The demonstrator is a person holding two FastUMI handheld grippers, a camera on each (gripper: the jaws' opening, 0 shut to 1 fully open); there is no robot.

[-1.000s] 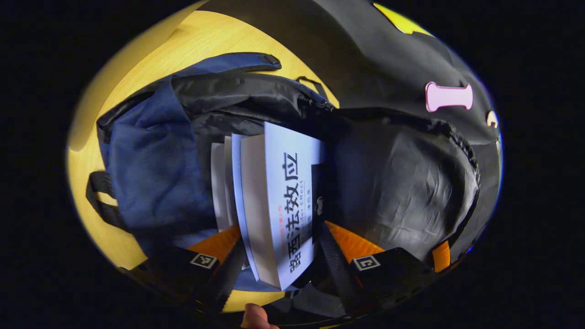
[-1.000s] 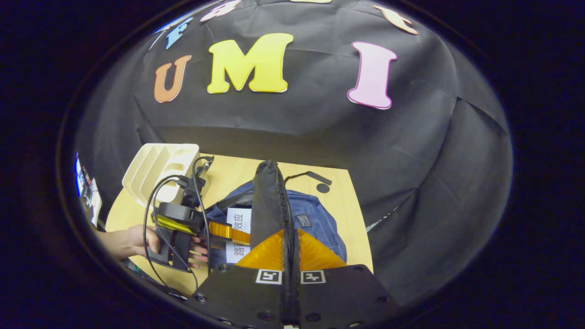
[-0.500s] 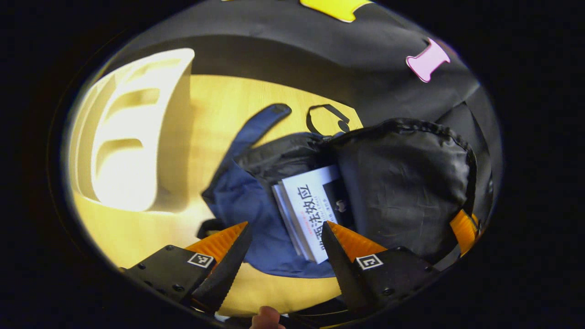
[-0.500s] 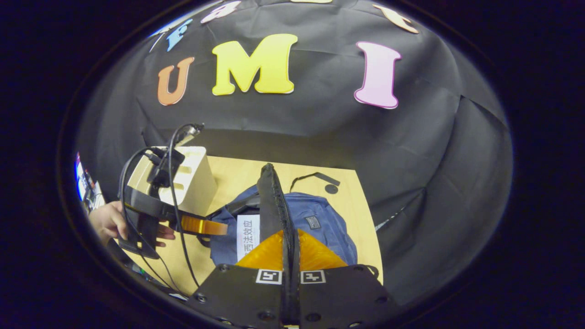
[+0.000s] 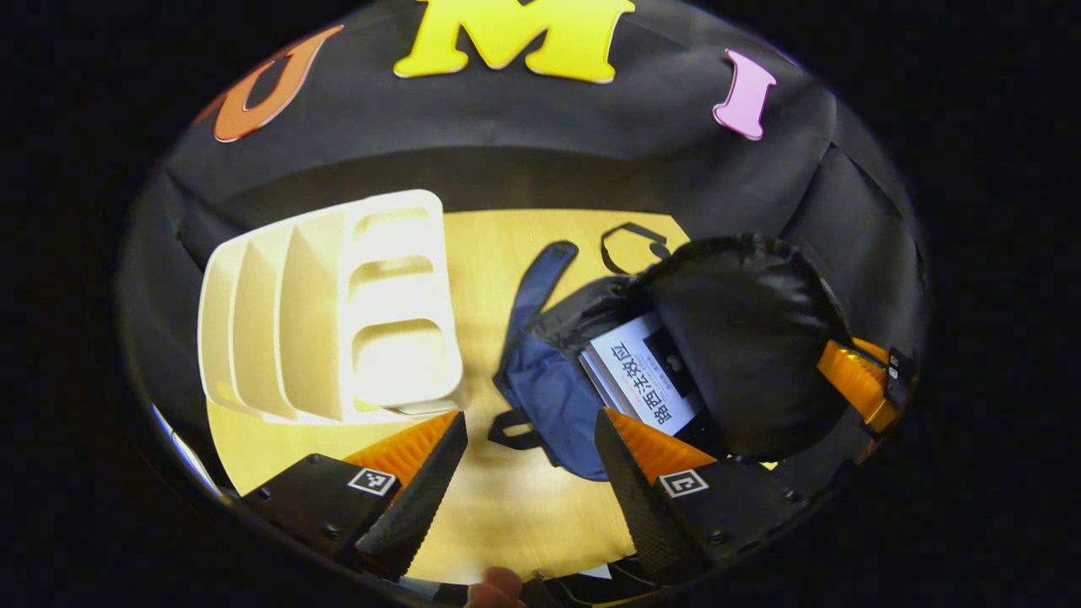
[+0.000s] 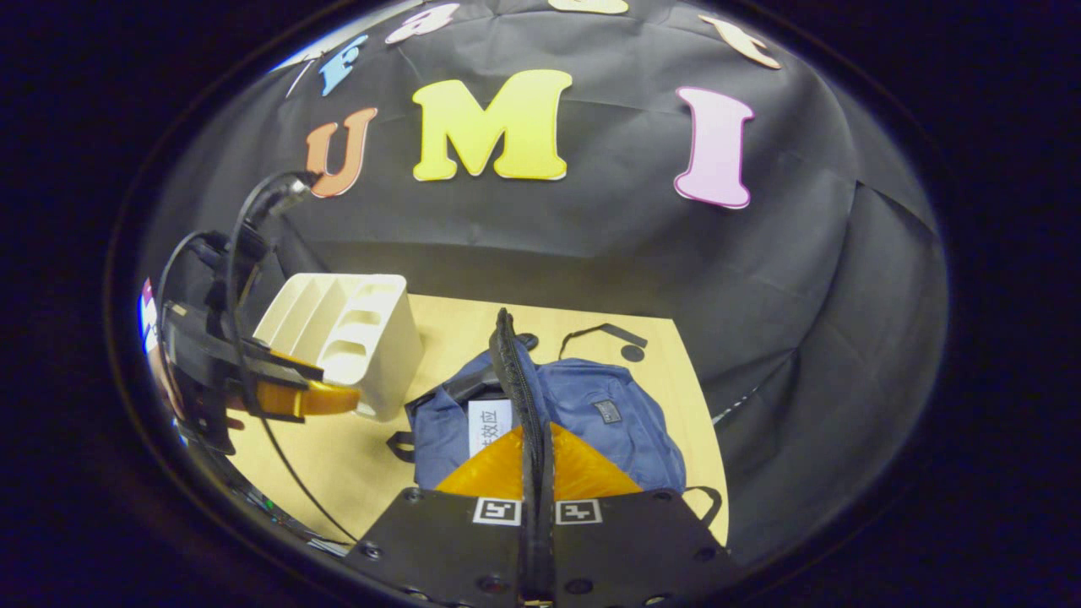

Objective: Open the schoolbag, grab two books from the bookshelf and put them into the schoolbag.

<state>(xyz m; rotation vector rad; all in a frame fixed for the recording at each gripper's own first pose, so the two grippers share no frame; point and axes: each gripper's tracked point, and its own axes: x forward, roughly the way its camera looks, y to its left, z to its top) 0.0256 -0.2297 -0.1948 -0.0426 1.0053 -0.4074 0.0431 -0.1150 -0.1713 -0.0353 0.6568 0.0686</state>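
Observation:
The blue schoolbag (image 5: pixel 545 393) lies on the wooden table with its black-lined flap (image 5: pixel 743 338) lifted. A white book (image 5: pixel 646 376) lies inside the opening, and the edge of a second book shows under it. My left gripper (image 5: pixel 528 456) is open with nothing between its fingers, back from the bag and above the table. My right gripper (image 6: pixel 536 460) is shut on the edge of the flap (image 6: pixel 511 371) and holds it upright over the bag (image 6: pixel 608 422) and the book (image 6: pixel 488 426). The white bookshelf (image 5: pixel 338 321) stands to the left of the bag.
The bookshelf (image 6: pixel 346 338) also stands at the table's far left in the right gripper view, with the left gripper (image 6: pixel 342 395) and its cables in front of it. A black strap loop (image 5: pixel 629 241) lies behind the bag. The black cloth wall closes the back.
My left gripper has let go of the white book, leaving it in the bag, and has drawn back and up to the left. The right gripper still holds the flap up.

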